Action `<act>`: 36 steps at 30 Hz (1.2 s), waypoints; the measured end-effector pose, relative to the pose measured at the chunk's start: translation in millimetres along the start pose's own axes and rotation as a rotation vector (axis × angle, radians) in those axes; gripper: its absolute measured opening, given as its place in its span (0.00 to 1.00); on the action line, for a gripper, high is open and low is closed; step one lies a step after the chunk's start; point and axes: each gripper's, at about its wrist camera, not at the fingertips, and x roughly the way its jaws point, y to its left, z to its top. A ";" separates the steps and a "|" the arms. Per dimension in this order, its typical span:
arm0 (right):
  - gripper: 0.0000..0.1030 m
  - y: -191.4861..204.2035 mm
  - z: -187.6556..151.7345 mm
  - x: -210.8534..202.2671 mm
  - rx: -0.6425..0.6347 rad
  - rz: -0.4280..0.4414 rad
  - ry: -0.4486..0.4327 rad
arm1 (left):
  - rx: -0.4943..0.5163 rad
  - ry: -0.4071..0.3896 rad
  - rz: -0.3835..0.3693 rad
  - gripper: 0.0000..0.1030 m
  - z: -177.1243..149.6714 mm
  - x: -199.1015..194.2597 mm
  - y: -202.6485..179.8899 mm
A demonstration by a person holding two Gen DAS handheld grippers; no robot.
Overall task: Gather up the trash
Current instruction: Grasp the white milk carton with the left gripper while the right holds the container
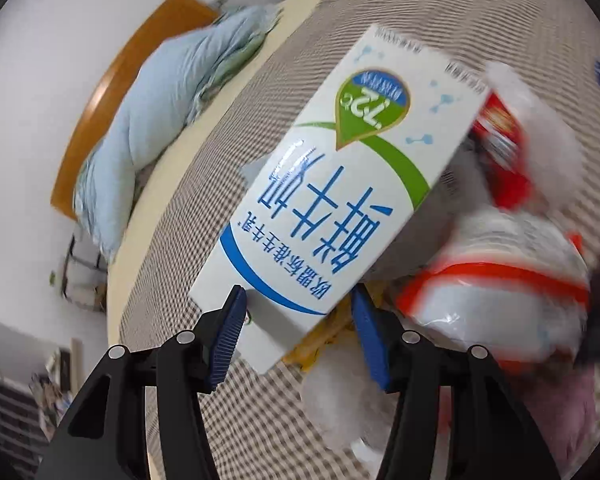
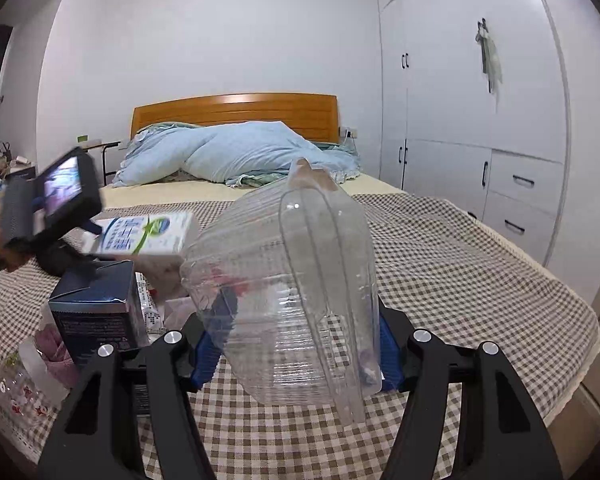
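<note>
Fingers (image 1: 236, 316) on milk carton (image 1: 332, 176), checked bedspread (image 2: 460, 264), white wardrobe (image 2: 480, 120)

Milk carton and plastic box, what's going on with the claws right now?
Left claw clamped on milk carton. Right claw holding clear plastic container. More trash piled beneath on checkered bedspread.

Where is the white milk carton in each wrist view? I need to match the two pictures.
Left wrist view: the milk carton fills the centre, its bottom end between the left gripper's blue pads.
Right wrist view: the carton is at left of centre, lifted above the dark blue box.
Shared landmark: the orange wooden headboard behind the light blue duvet.
</note>
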 end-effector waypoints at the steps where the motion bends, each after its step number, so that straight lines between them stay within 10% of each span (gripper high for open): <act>1: 0.60 -1.3 -0.6 1.0 0.006 0.003 0.004 | -0.036 0.018 -0.002 0.51 2.9 8.2 8.4; 5: 0.60 -2.1 -2.5 7.0 0.008 0.018 0.032 | -0.221 0.009 -0.051 0.51 12.1 22.7 43.3; 13: 0.60 -6.0 -5.6 14.7 0.027 0.026 0.050 | -0.073 0.000 -0.014 0.70 24.3 46.0 23.7; 28: 0.57 -10.0 -9.2 44.6 0.055 0.036 0.066 | -0.340 -0.057 -0.095 0.70 49.8 90.7 79.9; 36: 0.57 -7.6 -9.7 60.1 0.053 0.032 0.079 | -0.182 0.011 -0.046 0.81 57.3 115.0 53.9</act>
